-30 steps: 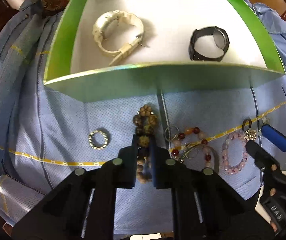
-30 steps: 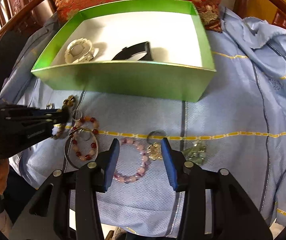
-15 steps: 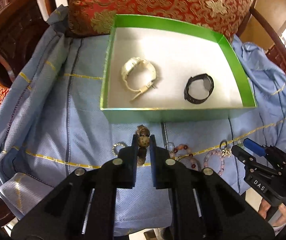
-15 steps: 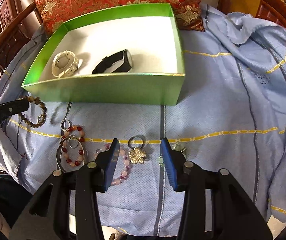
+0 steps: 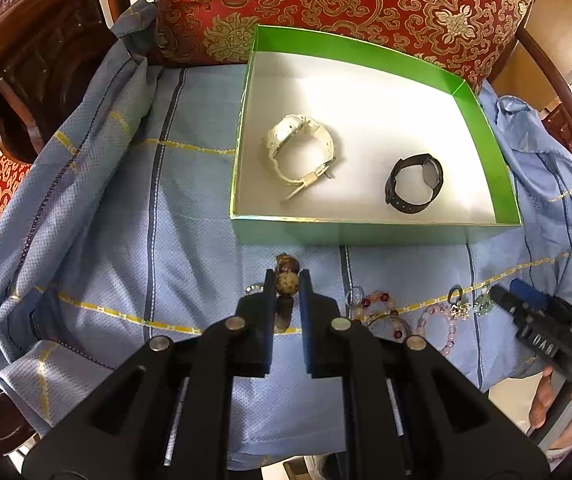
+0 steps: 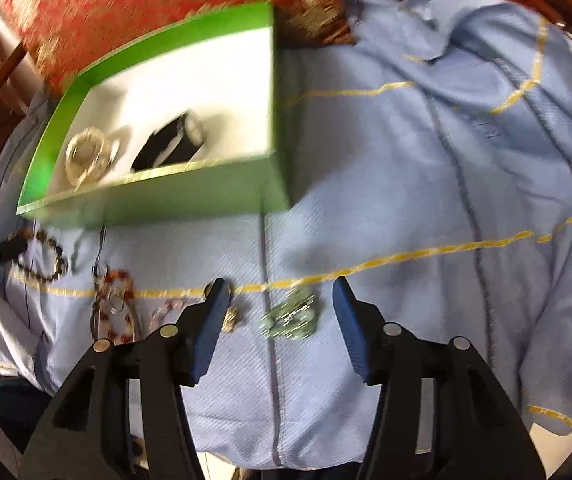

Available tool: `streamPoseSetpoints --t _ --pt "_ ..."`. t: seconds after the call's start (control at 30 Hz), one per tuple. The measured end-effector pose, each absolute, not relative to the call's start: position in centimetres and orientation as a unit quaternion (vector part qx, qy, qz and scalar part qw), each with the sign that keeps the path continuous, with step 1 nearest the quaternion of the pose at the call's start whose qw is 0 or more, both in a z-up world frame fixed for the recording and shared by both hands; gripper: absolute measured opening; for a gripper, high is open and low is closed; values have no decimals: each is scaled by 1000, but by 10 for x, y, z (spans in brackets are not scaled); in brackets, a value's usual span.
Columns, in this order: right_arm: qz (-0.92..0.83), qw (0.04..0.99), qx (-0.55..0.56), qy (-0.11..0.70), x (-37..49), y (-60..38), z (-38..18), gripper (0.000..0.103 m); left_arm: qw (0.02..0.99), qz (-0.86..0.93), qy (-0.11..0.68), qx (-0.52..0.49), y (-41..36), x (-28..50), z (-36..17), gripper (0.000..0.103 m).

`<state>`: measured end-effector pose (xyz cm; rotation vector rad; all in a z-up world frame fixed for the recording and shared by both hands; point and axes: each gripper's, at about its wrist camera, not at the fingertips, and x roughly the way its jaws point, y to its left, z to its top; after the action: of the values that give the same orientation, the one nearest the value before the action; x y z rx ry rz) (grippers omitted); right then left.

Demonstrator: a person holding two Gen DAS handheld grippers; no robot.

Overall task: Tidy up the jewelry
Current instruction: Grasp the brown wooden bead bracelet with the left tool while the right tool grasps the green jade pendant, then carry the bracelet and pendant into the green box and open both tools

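Observation:
My left gripper is shut on a brown bead bracelet, held above the blue cloth in front of the green box. The bracelet also hangs at the left of the right wrist view. The box holds a white watch and a black watch. My right gripper is open above a green-and-silver trinket; it also shows at the right of the left wrist view. A red bead bracelet, a pink bead bracelet and a gold charm lie on the cloth.
A blue cloth with yellow stripes covers the seat. A red patterned cushion stands behind the box. Dark wooden chair arms run along both sides. A small silver ring lies left of my left fingers.
My left gripper has lifted the brown bracelet off the cloth and risen higher. My right gripper has swung right, from over the pink bracelet to over the green trinket; its view is blurred.

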<state>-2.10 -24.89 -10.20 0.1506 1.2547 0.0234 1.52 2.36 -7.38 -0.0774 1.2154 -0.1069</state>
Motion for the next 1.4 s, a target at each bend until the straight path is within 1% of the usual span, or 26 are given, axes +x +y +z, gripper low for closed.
streamPoseSetpoints --t 0.1,0.13,0.17,0.2,0.23,0.37,0.47,0.6,0.7,0.9,1.4 --pt "5 798 45 601 -21 -239 -113 54 818 -49 571 -37 25 16 -75 12" --pt "4 793 38 609 -21 -236 -119 52 818 -49 572 -37 25 16 -75 11" --pt "5 791 34 611 -22 -234 -123 36 818 -48 572 -38 25 16 -75 12" --pt "6 795 25 606 -24 -232 -124 28 818 -48 572 -38 25 16 -75 12" --pt "2 796 9 605 -24 -229 -124 16 818 -49 572 -39 26 16 -75 12" --pt "19 803 23 595 -27 -229 -116 9 819 -49 570 -39 25 16 -73 12" --pt "15 821 6 571 -31 -227 -100 8 823 -44 565 -35 22 16 -69 12" --pt "23 832 9 554 -34 -226 -80 8 840 -36 541 -5 8 10 -52 12" --pt "26 840 13 541 -31 -226 -68 8 848 -53 527 -6 0 7 -39 12" --pt "40 854 10 519 -39 -219 -44 8 851 -62 522 0 -6 2 -34 12" --pt "46 853 27 519 -43 -220 -42 8 850 -59 524 0 -5 0 -35 12"
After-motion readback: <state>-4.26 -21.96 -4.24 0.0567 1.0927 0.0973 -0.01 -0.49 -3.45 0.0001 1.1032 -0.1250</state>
